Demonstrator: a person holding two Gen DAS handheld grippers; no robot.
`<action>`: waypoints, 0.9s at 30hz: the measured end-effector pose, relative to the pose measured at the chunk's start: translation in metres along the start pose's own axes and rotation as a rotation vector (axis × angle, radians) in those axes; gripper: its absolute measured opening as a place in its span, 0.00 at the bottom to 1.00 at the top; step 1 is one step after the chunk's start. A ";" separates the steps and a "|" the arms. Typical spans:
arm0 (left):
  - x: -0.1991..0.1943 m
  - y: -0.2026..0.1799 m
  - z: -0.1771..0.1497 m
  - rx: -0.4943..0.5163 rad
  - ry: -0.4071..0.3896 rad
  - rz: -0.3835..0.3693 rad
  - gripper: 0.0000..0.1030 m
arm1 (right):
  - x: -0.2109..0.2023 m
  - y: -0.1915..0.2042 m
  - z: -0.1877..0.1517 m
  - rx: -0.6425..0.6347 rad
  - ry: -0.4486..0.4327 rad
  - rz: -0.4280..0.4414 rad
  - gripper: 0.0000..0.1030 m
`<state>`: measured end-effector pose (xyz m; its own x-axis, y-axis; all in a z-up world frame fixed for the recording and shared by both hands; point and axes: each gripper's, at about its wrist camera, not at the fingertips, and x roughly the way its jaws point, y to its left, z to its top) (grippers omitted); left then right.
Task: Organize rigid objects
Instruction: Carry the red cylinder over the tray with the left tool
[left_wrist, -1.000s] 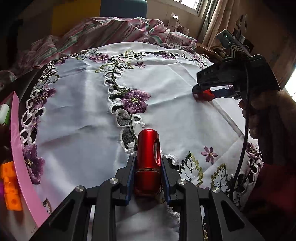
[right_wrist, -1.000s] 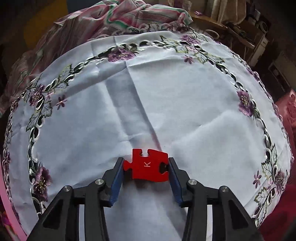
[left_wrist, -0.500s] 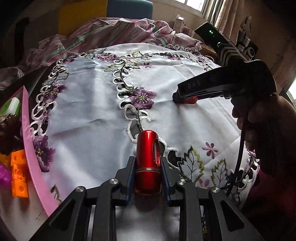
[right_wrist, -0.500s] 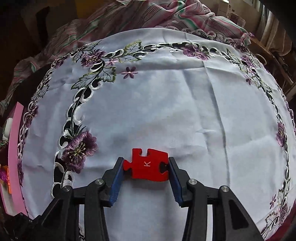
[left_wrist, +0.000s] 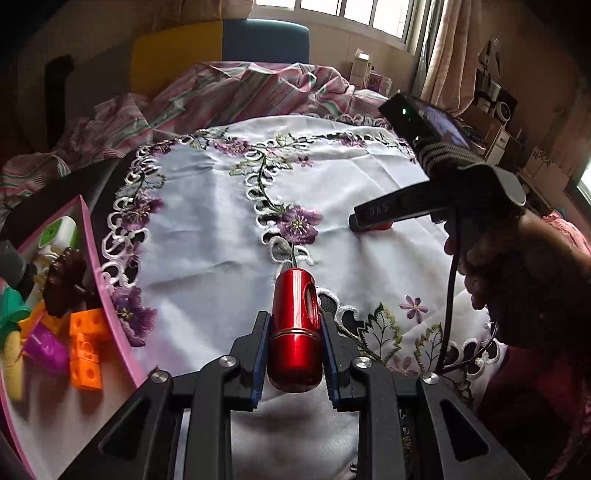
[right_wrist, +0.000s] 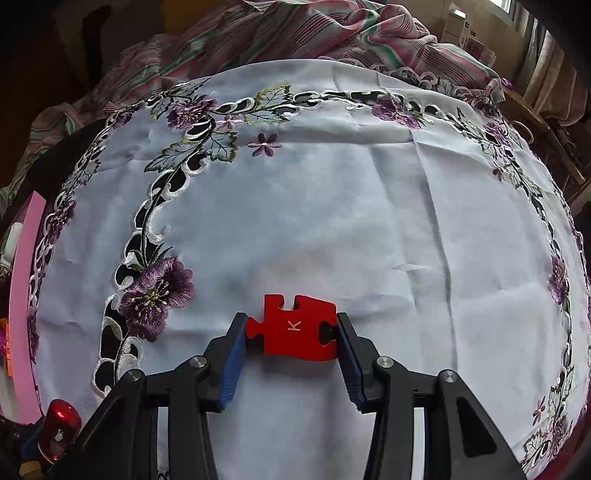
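Observation:
My left gripper (left_wrist: 295, 328) is shut on a shiny red metal cylinder (left_wrist: 295, 332) with a side hole, held just above the embroidered white tablecloth (left_wrist: 221, 229). The cylinder's tip also shows in the right wrist view (right_wrist: 59, 430). My right gripper (right_wrist: 291, 332) is shut on a flat red puzzle piece (right_wrist: 295, 328) marked K, low over the cloth. In the left wrist view the right gripper (left_wrist: 360, 223) sits at mid right, and only a sliver of the red piece (left_wrist: 380, 227) shows under it.
A pink tray (left_wrist: 92, 266) at the left edge holds orange blocks (left_wrist: 86, 343), a purple piece (left_wrist: 46, 349), a dark brown item (left_wrist: 66, 282) and other toys. Its rim shows in the right wrist view (right_wrist: 24, 295). Striped bedding (left_wrist: 236, 92) lies beyond the cloth.
Both grippers have moved left across the cloth with their objects held. The pink tray has come further into the left wrist view, and the right gripper now sits closer to the cloth's middle.

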<state>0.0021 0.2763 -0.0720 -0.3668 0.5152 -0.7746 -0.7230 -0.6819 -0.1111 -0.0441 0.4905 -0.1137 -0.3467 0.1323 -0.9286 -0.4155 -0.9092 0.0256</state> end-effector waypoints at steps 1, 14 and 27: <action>-0.003 0.001 0.000 -0.003 -0.005 0.001 0.25 | -0.001 -0.002 0.000 -0.003 -0.001 -0.002 0.46; -0.032 0.016 0.002 -0.047 -0.060 0.013 0.25 | 0.002 0.001 -0.004 -0.044 -0.015 -0.028 0.45; -0.068 0.064 -0.008 -0.158 -0.091 0.049 0.25 | 0.002 0.001 -0.002 -0.059 -0.018 -0.036 0.45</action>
<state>-0.0146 0.1928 -0.0315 -0.4558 0.5196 -0.7227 -0.6049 -0.7765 -0.1767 -0.0435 0.4891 -0.1158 -0.3477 0.1724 -0.9216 -0.3782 -0.9252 -0.0304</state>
